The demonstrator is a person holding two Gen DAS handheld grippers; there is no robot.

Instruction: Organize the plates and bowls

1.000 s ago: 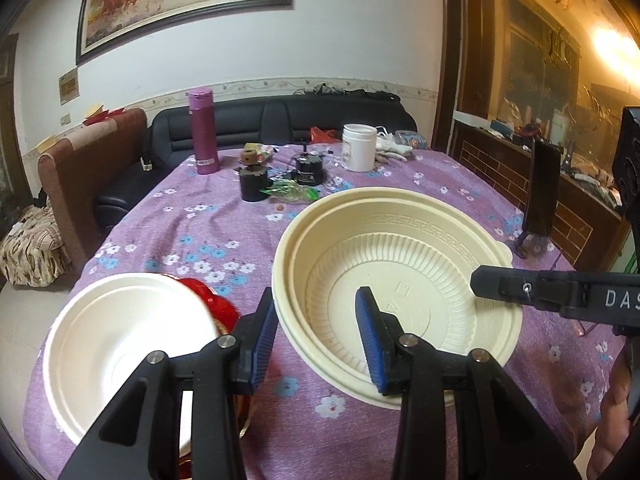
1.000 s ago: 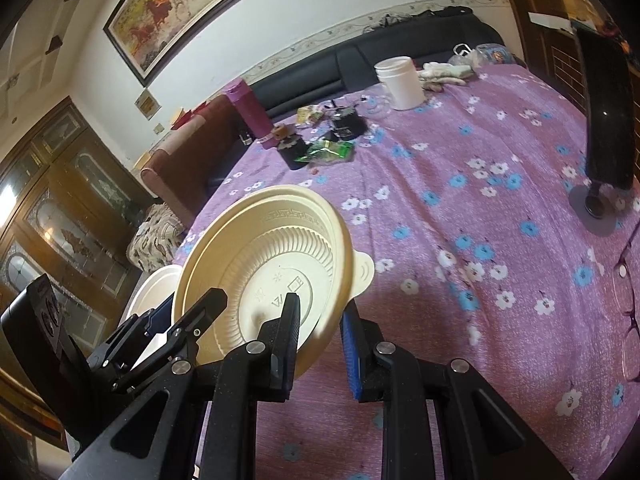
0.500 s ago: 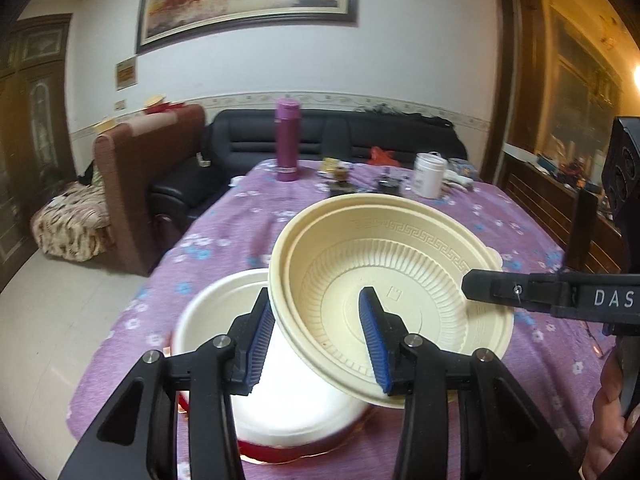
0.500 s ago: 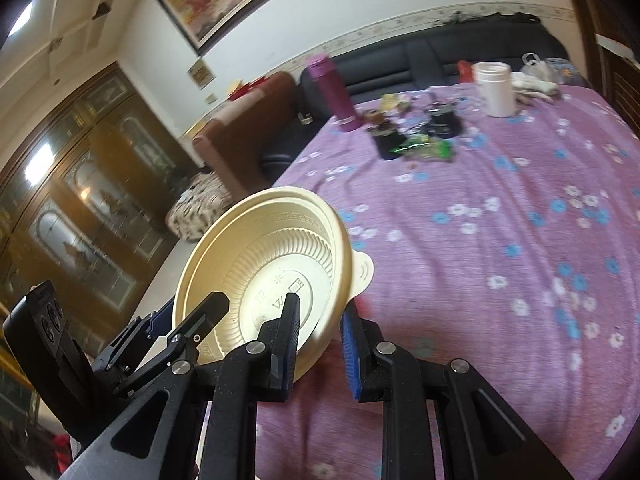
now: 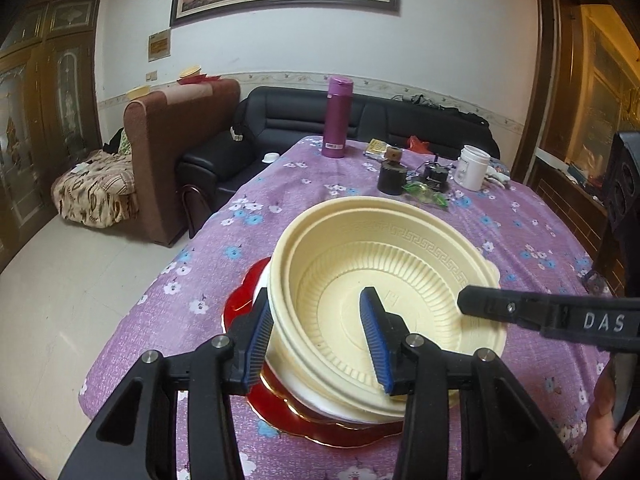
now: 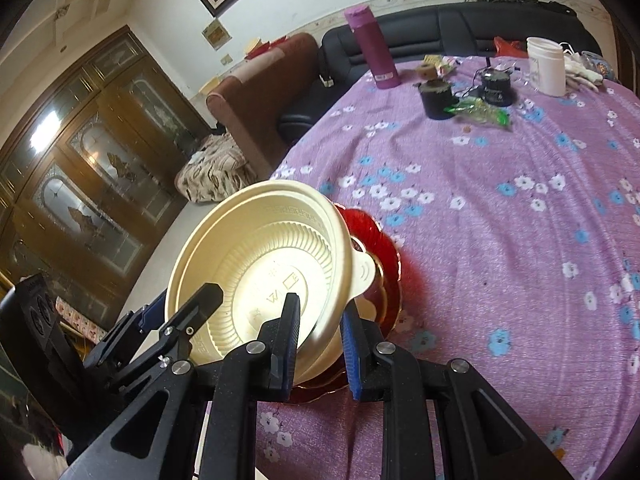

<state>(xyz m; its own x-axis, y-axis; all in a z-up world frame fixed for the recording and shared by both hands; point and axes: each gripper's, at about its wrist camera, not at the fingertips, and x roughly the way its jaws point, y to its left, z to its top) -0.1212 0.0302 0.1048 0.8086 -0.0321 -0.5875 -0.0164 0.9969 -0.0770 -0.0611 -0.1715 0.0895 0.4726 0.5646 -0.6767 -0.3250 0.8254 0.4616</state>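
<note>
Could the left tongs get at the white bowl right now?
Probably not. The left tongs straddle the rim of the yellow bowl, which sits over the white bowl on the red plate; only a white sliver shows, and the right tongs grip the yellow bowl too.

Left wrist view: close above the cream bowl (image 5: pixel 384 292) at frame centre, facing the far sofa. Right wrist view: equally close, bowl lower left, tilted. Shared: bowl, red plate (image 6: pixel 380 256), purple flask (image 5: pixel 338 116).
</note>
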